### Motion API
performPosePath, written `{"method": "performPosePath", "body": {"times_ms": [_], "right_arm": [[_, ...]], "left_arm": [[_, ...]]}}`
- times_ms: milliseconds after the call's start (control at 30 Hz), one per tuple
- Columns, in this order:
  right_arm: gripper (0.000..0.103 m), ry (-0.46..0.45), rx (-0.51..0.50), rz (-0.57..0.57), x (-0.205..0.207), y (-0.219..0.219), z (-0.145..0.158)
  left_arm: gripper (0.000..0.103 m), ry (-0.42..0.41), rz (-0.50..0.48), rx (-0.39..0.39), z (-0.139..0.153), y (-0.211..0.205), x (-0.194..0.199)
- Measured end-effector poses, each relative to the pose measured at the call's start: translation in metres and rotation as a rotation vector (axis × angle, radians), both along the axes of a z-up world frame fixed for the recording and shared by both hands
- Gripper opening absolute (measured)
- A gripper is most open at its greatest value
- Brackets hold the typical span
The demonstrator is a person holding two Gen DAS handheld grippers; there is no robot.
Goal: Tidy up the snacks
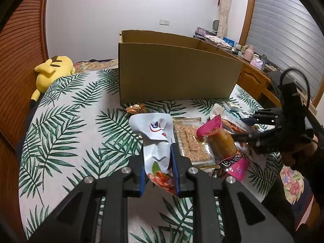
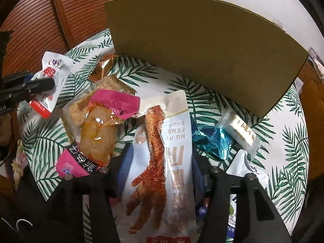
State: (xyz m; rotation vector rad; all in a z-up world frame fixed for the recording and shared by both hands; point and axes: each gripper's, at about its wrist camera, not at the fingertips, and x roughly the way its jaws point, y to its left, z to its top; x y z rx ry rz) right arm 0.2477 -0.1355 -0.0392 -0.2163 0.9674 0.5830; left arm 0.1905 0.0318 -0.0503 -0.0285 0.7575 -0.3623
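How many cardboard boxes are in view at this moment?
1. The open cardboard box stands on the leaf-print bedcover behind the snack pile; no second box shows, though one could sit outside both views.

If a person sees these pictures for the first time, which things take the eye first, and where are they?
The big cardboard box stands open at the back of the leaf-print bedspread. In front of it lies a heap of snack packets; the chicken-foot packet sits between the right gripper's fingers. The left gripper is shut on a crumpled white packet, and a yellow plush toy lies far left.
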Motion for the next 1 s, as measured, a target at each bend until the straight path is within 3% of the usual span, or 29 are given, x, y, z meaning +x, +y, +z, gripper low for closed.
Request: {"method": "performPosePath", "body": {"times_ms": [267, 600, 1000], "right_arm": [[0.013, -0.053, 0.005, -0.023, -0.017, -0.002, 0.019], [0.013, -0.109, 0.016, -0.023, -0.031, -0.01, 0.043], [0.013, -0.249, 0.068, -0.046, -0.006, -0.027, 0.118]], "left_arm": [[0.018, -0.014, -0.004, -0.01, 0.004, 0.0, -0.001], [0.018, -0.031, -0.007, -0.024, 0.012, -0.001, -0.002], [0.018, -0.161, -0.034, -0.062, 0.086, -0.008, 0.028]]}}
